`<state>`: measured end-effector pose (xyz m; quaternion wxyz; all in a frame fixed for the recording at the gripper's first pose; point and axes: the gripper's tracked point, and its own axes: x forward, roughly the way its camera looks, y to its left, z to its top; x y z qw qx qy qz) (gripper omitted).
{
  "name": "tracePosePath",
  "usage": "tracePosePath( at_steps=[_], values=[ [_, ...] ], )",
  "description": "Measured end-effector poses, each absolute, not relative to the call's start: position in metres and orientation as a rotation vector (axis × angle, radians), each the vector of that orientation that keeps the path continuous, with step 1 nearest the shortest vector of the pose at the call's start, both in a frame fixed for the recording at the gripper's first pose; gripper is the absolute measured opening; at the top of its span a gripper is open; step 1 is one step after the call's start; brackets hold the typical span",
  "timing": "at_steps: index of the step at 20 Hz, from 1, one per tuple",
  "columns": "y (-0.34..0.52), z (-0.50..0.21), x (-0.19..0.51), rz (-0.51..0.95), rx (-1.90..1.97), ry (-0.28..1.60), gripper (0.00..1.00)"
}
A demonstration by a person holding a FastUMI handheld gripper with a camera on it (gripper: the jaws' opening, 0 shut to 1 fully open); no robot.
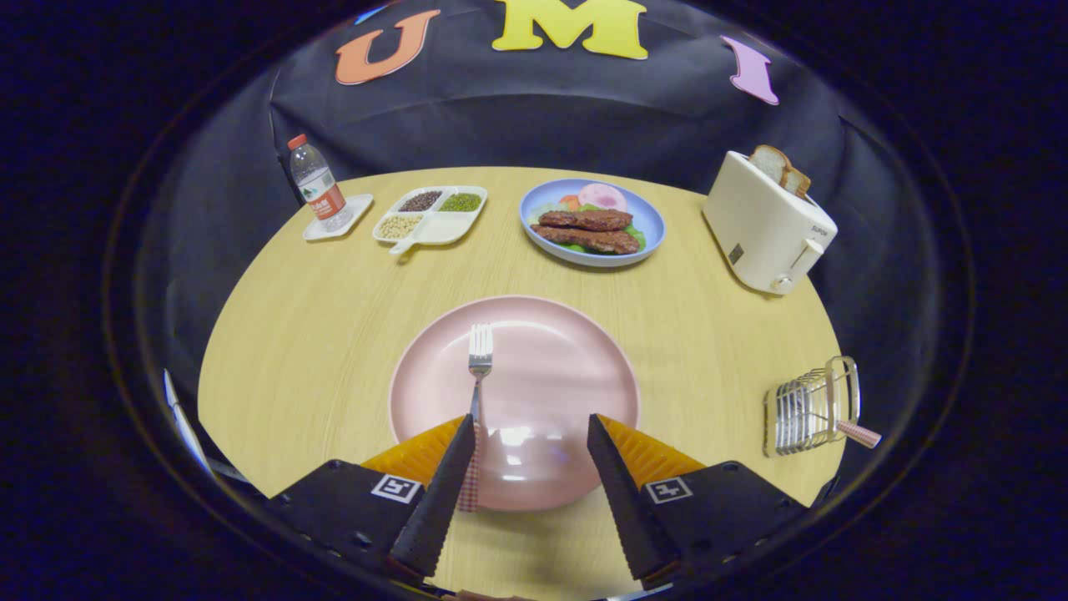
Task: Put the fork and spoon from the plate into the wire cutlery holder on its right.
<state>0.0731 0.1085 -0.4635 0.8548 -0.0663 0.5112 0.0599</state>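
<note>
Gripper view of a round wooden table [334, 334] set before the black cloth booth wall. The gripper [524, 430] hangs low over the near side of 1 pink plate [567, 367], its 2 fingers spread wide apart with nothing held between them. 1 fork [477, 376] lies on the left half of the plate, tines pointing away toward the far side of the table; its checked handle runs back along the inner edge of the left finger [446, 476] and reaches past the plate's near rim (whether finger and handle touch cannot be told). The right finger [617, 476] stands over the plate's near right part, well apart from the fork. To the right of the plate, near the table's edge, stands 1 wire cutlery holder [805, 409]; 1 checked handle [859, 432] sticks out of it toward the right. Beyond the plate, along the far side of the table: 1 water bottle [317, 184] on a small white tray [355, 213], 1 white divided dish [442, 225] with 3 compartments filled with beans or grains and 1 left bare, 1 blue plate [647, 234] carrying meat strips and vegetables, and 1 white toaster [763, 229] with bread slices [780, 167] showing at its top.
</note>
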Motion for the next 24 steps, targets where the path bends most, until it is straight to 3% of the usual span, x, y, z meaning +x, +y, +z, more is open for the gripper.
tracePosePath(
  at_steps=[5, 9, 12, 13, 16, 17, 19, 20, 24],
  values=[
    [0.131, -0.497, 0.066, 0.138, -0.122, 1.061, 0.73],
    [0.136, -0.507, 0.064, 0.134, -0.093, 1.064, 0.49],
    [0.137, -0.513, 0.063, 0.113, -0.080, 1.084, 0.49],
    [0.140, -0.513, 0.063, 0.105, -0.071, 1.085, 0.31],
    [0.135, -0.508, 0.067, 0.073, -0.089, 1.071, 0.28],
    [0.132, -0.507, 0.071, 0.063, -0.090, 1.078, 0.09],
    [0.138, -0.508, 0.064, 0.085, -0.078, 1.097, 0.09],
    [0.134, -0.505, 0.063, 0.082, -0.088, 1.092, 0.02],
    [0.130, -0.478, 0.057, 0.115, -0.088, 1.083, 0.02]
  ],
)
